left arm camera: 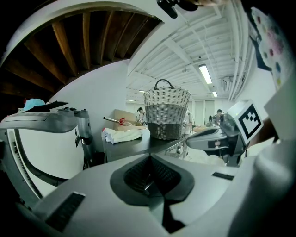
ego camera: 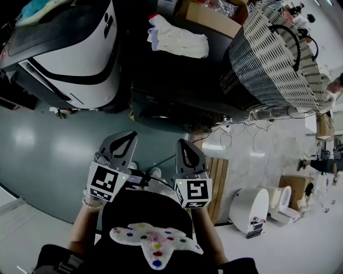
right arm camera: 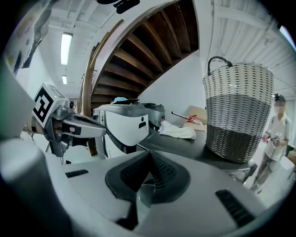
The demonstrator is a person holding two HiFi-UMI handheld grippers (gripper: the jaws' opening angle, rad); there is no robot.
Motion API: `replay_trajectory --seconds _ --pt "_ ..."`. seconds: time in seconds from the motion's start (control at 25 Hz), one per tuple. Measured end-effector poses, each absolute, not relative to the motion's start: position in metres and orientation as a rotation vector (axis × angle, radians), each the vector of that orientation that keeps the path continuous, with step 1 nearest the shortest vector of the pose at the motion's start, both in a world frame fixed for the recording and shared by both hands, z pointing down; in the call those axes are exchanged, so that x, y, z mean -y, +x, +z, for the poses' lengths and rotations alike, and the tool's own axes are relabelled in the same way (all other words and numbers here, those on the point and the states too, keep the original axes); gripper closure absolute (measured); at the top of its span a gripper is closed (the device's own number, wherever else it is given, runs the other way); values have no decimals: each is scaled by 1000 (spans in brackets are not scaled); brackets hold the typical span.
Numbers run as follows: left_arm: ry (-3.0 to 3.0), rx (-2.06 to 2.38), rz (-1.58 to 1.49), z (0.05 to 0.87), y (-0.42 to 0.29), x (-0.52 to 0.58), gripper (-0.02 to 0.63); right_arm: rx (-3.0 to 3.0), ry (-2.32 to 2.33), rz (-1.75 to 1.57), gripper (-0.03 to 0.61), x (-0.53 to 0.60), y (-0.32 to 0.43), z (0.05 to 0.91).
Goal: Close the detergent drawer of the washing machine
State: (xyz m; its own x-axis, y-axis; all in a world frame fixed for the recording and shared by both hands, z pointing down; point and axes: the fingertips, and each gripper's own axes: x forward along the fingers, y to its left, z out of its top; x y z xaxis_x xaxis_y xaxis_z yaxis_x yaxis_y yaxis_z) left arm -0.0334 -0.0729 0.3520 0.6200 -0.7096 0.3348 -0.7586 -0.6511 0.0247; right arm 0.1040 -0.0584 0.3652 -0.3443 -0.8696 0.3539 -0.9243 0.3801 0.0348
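Observation:
The washing machine, white with a dark top, stands at the far left beyond both grippers; I cannot make out its detergent drawer in any view. It also shows in the left gripper view and the right gripper view. My left gripper and right gripper are held side by side in front of the person's body, well short of the machine. Both are shut with nothing between the jaws, as seen on the left gripper and the right gripper.
A dark table beside the machine carries a tall wicker basket, a white cloth and a cardboard box. White bins and a wooden board sit on the floor at right. A person stands behind the basket.

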Motion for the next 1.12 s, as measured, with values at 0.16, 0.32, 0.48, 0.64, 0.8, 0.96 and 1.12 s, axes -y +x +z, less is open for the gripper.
replay_trajectory --seconds 0.16,0.32,0.48,0.64,0.8,0.96,1.12 --pt "2682 1216 450 352 -31 72 603 2335 1566 245 574 57 103 365" --pt "2686 1215 449 353 -29 72 603 2334 1564 246 575 57 104 366" --pt "2685 1211 451 353 -28 72 603 2339 1557 234 575 58 104 365" --pt "2689 1205 457 353 -26 72 603 2344 1559 233 575 58 104 364" --pt "2690 1209 455 354 -27 72 603 2343 1555 235 575 58 102 366" --pt "2688 1214 458 355 -28 72 603 2341 1545 247 575 57 100 369" --pt "2684 1219 459 356 -29 72 603 2344 1535 244 574 57 98 369"
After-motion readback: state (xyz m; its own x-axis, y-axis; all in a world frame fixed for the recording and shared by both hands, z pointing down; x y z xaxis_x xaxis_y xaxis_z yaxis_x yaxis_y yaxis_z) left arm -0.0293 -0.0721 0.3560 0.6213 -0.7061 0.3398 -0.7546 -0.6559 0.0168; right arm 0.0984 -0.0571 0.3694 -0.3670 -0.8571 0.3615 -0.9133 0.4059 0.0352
